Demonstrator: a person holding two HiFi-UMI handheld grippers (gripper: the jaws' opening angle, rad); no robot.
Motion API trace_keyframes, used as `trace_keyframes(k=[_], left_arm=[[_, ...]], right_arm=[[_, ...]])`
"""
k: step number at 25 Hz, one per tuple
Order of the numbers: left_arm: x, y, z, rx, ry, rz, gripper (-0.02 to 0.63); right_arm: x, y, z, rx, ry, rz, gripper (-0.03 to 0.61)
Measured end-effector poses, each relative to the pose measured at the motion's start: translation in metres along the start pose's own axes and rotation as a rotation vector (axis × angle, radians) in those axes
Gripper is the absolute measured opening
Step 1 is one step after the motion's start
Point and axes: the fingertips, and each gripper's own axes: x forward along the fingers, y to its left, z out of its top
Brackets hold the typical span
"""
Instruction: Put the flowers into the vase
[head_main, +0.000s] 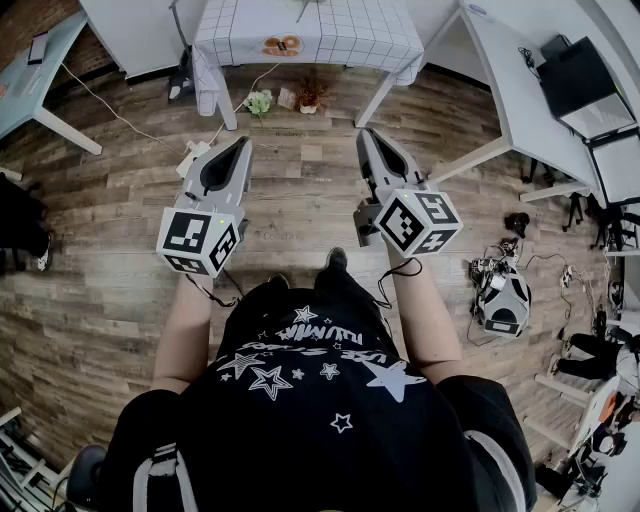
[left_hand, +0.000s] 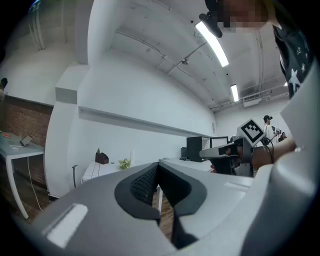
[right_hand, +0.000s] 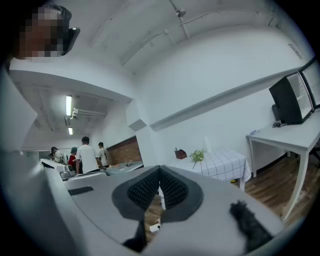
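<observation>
Right gripper view: my right gripper (right_hand: 159, 172) jaws pressed together, empty; left gripper (left_hand: 158, 167) same. Flowers (right_hand: 198, 156) sit on checked table (right_hand: 225, 167), well ahead of both. Risk: closing in w/o opening, I'd knock them over, not grab.

- Floor (head_main: 300, 190): wood planks. On it lie a white power strip (head_main: 193, 152) and, at the foot of the table, a pale bunch of flowers (head_main: 258, 102), a small box (head_main: 288, 98) and a brown dried bunch (head_main: 312, 95).
- Table (head_main: 340, 40): covered by a white checked cloth, with an orange item (head_main: 283, 45) near its front edge.
- Same table, right gripper view: a green sprig (right_hand: 198, 156) and a dark red object (right_hand: 180, 153) stand on the cloth.
</observation>
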Motion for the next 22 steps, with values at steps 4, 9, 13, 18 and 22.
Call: trace_keyframes(k=[4,9,13,18,22], left_arm=[[0.004,-0.002,0.007,0.057,-0.008,-0.019,0.009],[0.0,0.002,0.006,0.071,-0.001,-0.015,0.009],[-0.002,0.005,0.002,0.061,0.002,-0.005,0.009],[-0.006,0.013,-0.003,0.06,0.015,0.007,0.009],[-0.005,0.022,-0.004,0.054,0.019,0.018,0.009]], right_arm=[[0.004,0.0,0.002,0.008,-0.004,0.0,0.012],[0.007,0.001,0.001,-0.012,-0.005,-0.006,0.012],[0.013,0.004,-0.003,-0.023,0.007,0.002,0.012],[0.022,0.003,-0.005,0.01,-0.001,0.009,0.012],[0.029,0.003,-0.005,0.011,0.002,0.013,0.012]])
